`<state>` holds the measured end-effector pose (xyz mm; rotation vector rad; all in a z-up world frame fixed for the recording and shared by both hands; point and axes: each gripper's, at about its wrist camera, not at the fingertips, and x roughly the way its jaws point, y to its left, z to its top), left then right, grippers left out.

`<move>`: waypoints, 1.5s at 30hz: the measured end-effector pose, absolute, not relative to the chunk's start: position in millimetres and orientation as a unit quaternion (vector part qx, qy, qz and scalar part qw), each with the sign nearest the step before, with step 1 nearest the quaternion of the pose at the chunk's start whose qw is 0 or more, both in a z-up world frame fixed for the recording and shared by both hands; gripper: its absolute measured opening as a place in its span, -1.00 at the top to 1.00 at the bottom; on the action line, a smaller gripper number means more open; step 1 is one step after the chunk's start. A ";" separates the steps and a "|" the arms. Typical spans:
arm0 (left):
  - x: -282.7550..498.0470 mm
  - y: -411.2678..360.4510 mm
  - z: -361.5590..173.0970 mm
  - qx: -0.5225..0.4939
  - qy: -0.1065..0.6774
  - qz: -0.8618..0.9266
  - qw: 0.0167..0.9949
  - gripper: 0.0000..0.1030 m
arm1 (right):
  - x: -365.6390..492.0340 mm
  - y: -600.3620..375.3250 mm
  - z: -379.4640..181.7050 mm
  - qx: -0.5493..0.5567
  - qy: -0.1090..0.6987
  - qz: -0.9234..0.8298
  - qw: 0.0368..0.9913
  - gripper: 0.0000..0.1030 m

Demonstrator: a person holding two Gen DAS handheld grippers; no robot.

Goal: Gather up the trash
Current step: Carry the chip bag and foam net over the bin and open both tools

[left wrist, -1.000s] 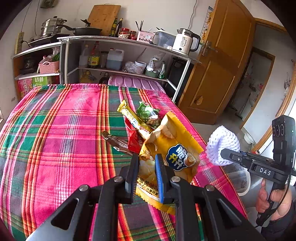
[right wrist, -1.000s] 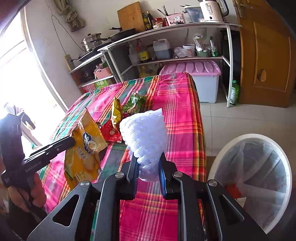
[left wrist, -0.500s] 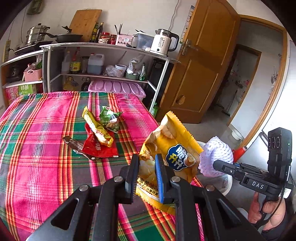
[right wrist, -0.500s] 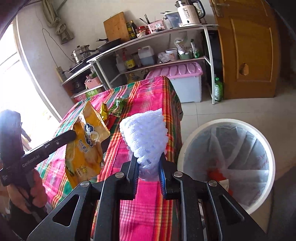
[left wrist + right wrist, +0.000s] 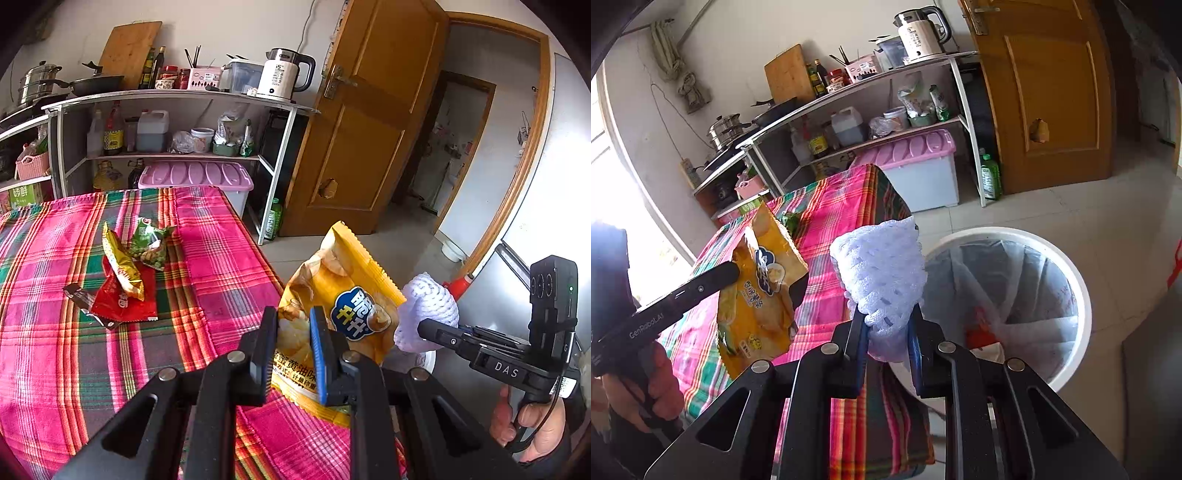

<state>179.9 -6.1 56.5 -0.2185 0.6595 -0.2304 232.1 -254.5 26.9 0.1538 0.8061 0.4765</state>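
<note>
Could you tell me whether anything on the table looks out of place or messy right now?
Yes: a small heap of empty snack wrappers lies overlapped on the plaid tablecloth, red, gold, green and a dark one, all crumpled litter. Nothing looks spilled or broken.

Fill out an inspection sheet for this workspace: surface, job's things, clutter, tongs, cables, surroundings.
Surface: table under a plaid cloth, pink, green and orange.
Job's things: yellow chip bag and white foam net held in the air; red wrapper, gold wrapper, green wrapper and dark wrapper lying on the cloth; white lined bin on the floor beside the table, with some trash inside.
Clutter: nothing seen beyond the wrappers.
Tongs: left tongs shut on the chip bag; right tongs shut on the foam net.
Cables: thin black lead by the right hand.
Surroundings: metal shelf rack with kettle, pink-lidded storage box, wooden door.
</note>
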 end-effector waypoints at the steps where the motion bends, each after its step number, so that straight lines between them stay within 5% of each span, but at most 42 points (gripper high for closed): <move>1: 181.7 -9.6 56.2 -0.106 0.323 -0.115 0.933 0.64 | 232.2 -258.5 26.3 0.076 0.388 0.226 0.890 0.62; 28: 237.7 -93.1 19.3 -0.079 0.369 -0.165 0.911 0.62 | 260.8 -318.9 -14.2 0.108 0.429 0.154 0.883 0.60; 45: 257.1 -111.1 1.8 -0.072 0.401 -0.156 0.900 0.51 | 265.9 -327.5 -24.1 0.101 0.440 0.130 0.883 0.17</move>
